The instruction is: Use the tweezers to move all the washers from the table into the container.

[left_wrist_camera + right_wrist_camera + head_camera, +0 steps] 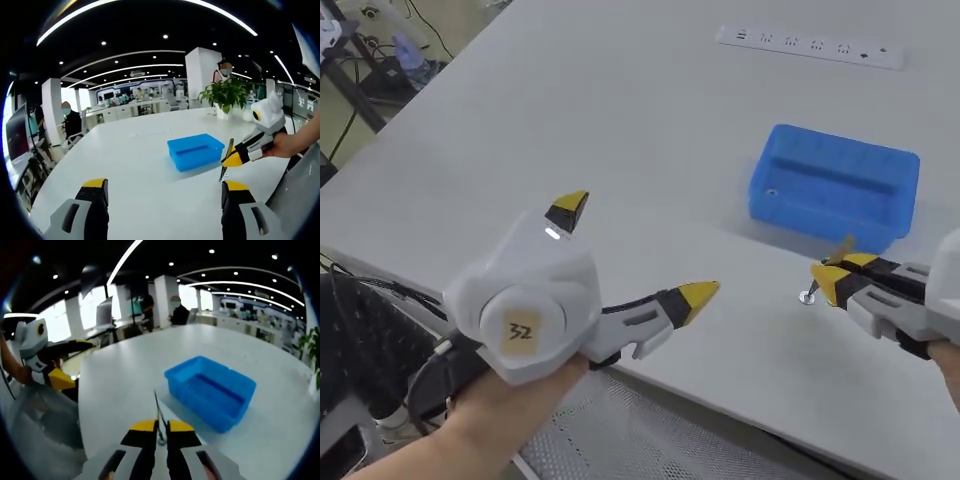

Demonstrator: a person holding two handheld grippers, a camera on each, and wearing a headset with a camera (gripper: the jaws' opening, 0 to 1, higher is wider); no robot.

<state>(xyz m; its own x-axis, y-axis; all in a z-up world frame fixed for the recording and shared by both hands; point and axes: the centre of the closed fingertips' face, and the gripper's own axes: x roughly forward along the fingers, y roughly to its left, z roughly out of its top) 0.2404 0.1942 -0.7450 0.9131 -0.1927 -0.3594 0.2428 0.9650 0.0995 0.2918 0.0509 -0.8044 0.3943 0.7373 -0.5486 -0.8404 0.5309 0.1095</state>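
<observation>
While right gripper [832, 276] clamps tweezers [156, 407], tips seemingly touch washer [807, 296].

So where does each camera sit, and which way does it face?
Head view: on the headset, looking down at left gripper, right gripper, a hand.
Left gripper view: on the left gripper, facing the blue container between open jaws.
Right gripper view: on the right gripper, along jaws shut on tweezers.
All share the container.

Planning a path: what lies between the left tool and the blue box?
In the head view, only bare table lies between the left tool and the blue box.
</observation>
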